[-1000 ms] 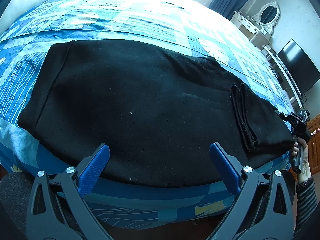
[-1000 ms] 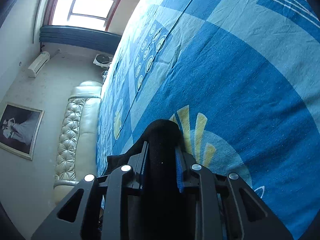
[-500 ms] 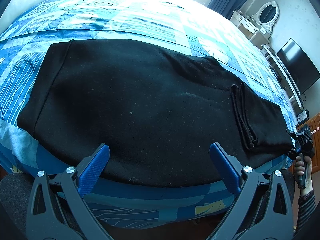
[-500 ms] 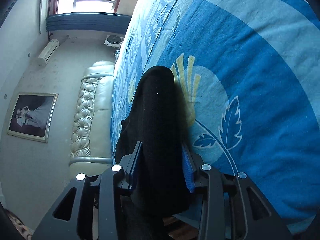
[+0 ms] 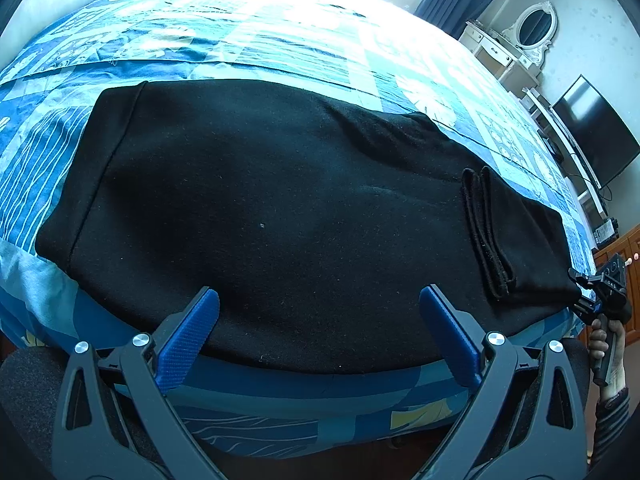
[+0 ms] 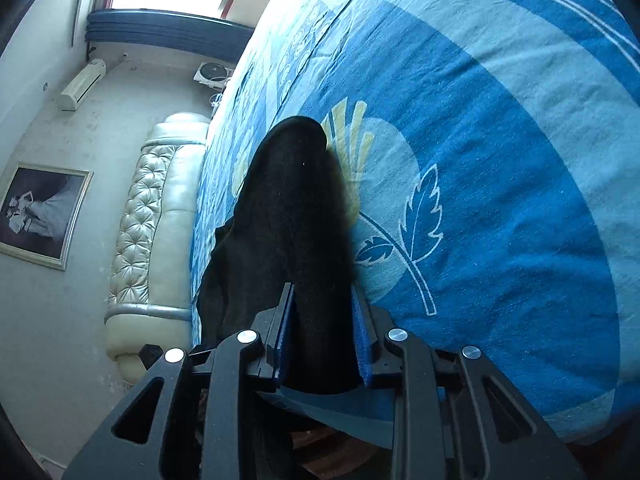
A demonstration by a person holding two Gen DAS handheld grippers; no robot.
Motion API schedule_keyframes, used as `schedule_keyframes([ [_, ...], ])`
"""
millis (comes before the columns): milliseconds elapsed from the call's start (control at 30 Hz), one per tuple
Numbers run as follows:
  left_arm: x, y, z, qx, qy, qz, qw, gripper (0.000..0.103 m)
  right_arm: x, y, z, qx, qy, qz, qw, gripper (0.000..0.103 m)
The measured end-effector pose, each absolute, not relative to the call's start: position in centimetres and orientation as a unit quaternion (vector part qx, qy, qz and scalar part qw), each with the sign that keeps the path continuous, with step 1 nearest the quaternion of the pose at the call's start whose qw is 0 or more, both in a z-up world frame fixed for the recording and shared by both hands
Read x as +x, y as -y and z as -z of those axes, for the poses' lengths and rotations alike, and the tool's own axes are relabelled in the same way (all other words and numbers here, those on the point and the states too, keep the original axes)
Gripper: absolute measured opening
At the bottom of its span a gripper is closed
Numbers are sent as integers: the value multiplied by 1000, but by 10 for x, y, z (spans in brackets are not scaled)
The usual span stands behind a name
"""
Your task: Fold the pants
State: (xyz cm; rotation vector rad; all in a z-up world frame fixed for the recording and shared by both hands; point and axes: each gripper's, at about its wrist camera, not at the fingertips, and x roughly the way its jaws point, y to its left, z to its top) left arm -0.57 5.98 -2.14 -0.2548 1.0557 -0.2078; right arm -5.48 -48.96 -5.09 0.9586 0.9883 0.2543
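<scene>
Black fleece-like cloth fills the right gripper [image 6: 322, 344], whose jaws have just been closing and pinch a bunched end of the pants [image 5: 280, 216]; the left gripper [image 5: 320, 332] hangs spread and empty above the near edge. The pants lie flat along the near side of the blue patterned bed [image 5: 280, 40], cuffs folded back. Likely soft, light and limp, it sags if lifted singly, so take hems and corners with both grippers.
</scene>
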Motion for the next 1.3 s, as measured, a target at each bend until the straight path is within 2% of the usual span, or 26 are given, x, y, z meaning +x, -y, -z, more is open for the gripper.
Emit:
schedule_keyframes([
  [100, -6, -61, 21, -127, -501, 99, 850, 100, -59, 486, 27, 419, -416, -59, 805, 33],
  [233, -7, -60, 20, -123, -501, 99, 851, 100, -43, 438, 1, 397, -403, -127, 815, 37],
  [600, -9, -64, 10, -138, -496, 112, 850, 100, 6, 263, 25, 290, -508, -289, 758, 39],
  [667, -10, -67, 3, -143, -487, 123, 853, 100, 6, 249, 34, 274, -532, -287, 748, 47],
  [767, -9, -78, -12, -159, -469, 142, 857, 100, 7, 246, 40, 265, -541, -282, 747, 50],
  [833, -7, -92, -19, -179, -457, 148, 858, 100, 8, 247, 41, 272, -542, -289, 741, 55],
  [1033, 7, -166, -21, -256, -443, 115, 852, 100, 6, 243, 42, 266, -538, -291, 745, 56],
  [1300, 40, -251, 17, -362, -465, 162, 791, 100, 7, 237, 38, 259, -536, -292, 749, 65],
])
